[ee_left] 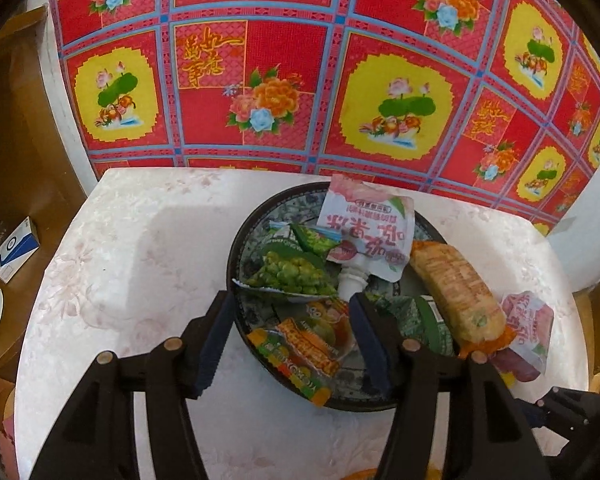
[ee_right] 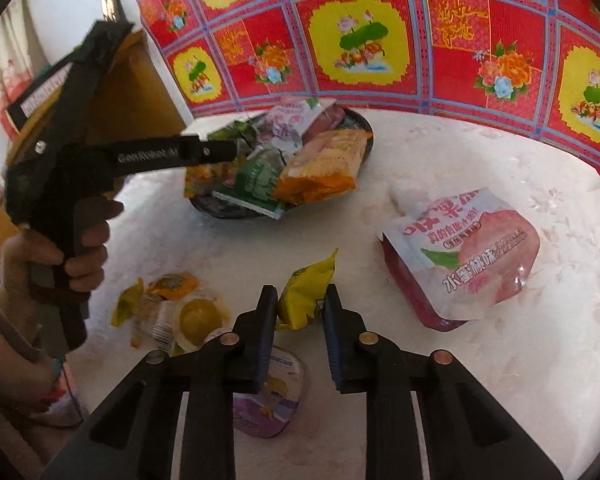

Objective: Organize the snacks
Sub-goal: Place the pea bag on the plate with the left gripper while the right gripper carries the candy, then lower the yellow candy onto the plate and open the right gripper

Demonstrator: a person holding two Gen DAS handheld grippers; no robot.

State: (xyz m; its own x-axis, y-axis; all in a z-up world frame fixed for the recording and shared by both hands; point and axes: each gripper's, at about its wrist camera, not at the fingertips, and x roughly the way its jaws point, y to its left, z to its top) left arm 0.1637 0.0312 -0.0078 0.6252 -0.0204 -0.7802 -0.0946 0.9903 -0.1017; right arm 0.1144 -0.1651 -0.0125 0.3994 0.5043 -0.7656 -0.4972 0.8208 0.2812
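Red floral cloth behind white bench. One dark bowl holds a heap: spouted peach pouch, orange-ended cracker pack, green pea packets, fruit jelly pack. Left claw hangs over bowl, jaws wide, empty. Loose on bench: one peach pouch, two jelly cups, one purple cup. Right claw, part open, brackets one yellow packet; contact unclear.

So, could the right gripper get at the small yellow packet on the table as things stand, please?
Probably yes: the right gripper is open, the yellow packet lies between its fingers, and nothing covers it on the white table.
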